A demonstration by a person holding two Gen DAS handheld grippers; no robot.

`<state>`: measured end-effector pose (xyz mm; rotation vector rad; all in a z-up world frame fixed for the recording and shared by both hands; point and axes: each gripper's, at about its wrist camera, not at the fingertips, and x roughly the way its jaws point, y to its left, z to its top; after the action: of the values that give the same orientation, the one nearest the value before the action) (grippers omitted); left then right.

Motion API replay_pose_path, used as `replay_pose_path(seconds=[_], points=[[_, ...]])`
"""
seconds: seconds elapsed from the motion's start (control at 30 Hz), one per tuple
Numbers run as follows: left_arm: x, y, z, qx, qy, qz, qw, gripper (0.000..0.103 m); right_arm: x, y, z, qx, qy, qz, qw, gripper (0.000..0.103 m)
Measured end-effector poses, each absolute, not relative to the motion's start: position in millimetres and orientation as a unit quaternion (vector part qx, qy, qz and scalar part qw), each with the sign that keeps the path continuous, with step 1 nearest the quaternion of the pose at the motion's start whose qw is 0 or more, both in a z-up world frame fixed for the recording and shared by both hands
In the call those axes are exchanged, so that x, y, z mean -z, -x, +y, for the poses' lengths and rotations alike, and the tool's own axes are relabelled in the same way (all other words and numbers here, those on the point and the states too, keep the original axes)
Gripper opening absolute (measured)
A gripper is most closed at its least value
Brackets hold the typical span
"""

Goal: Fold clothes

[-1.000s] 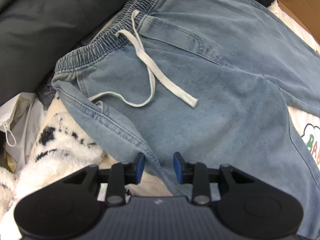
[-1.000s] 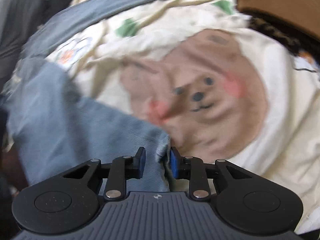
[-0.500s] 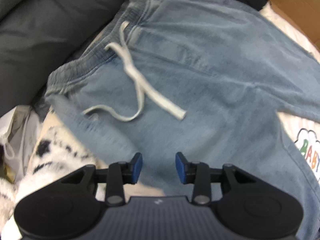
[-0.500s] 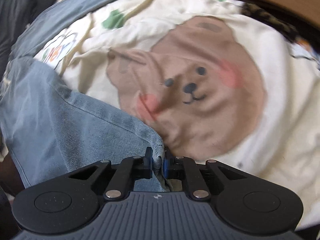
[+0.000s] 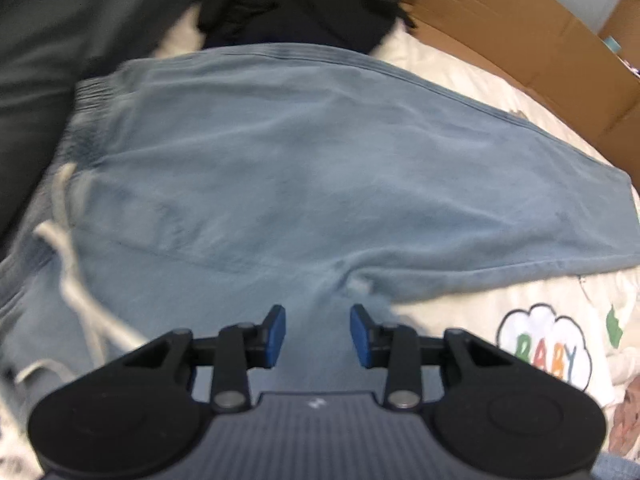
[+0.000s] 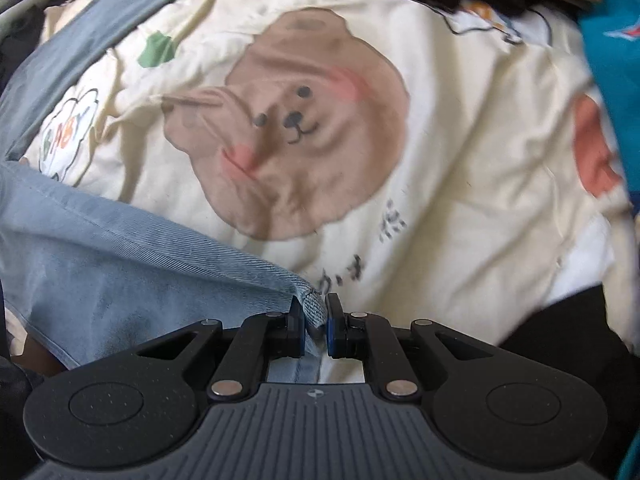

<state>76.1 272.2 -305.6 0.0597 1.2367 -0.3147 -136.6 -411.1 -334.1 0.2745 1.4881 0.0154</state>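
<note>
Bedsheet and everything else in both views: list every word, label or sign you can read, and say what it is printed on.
"BABY": coloured letters inside a cloud outline printed on the cream bedsheet, clear in the left wrist view.
The same cloud print in the right wrist view: too blurred and tilted to read.
Dark handwritten-style characters on the bedsheet below the bear picture: too smeared to read.
Jeans and cardboard box: no text visible.

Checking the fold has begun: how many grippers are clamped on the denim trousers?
1. The right gripper pinches a hem corner of the denim trousers. The left gripper hangs open above the crotch, gripping nothing.
</note>
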Motion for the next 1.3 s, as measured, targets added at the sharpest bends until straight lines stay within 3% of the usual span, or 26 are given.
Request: replay_pose_path(seconds=[0.1,0.4,0.57,0.63,1.1,1.2,1.3], points=[[327,-83,256,0.164,-0.052,0.593,0.787,0.032,331,137,-414,0.000,-0.123,0.677,0.725,0.007],[372,-79,254,0.160,-0.073,0.622,0.763,0.034,352,114,-422,0.014,-0.115,0.683,0.721,0.009],[349,-77,267,0.170,-0.050,0.612,0.771,0.031,366,119,-434,0.056,-0.139,0.683,0.715,0.017],[338,-73,281,0.160,-0.048,0.607,0.777,0.031,360,127,-436,0.050,-0.149,0.676,0.720,0.033],[290,-39,384,0.049,-0.055,0.631,0.772,0.031,383,200,-424,0.032,-0.270,0.685,0.676,0.037],[279,-32,396,0.029,-0.063,0.635,0.769,0.031,390,221,-418,0.037,-0.283,0.685,0.670,0.044],[271,-29,398,0.021,-0.077,0.634,0.769,0.031,391,239,-414,0.036,-0.304,0.677,0.669,0.044]])
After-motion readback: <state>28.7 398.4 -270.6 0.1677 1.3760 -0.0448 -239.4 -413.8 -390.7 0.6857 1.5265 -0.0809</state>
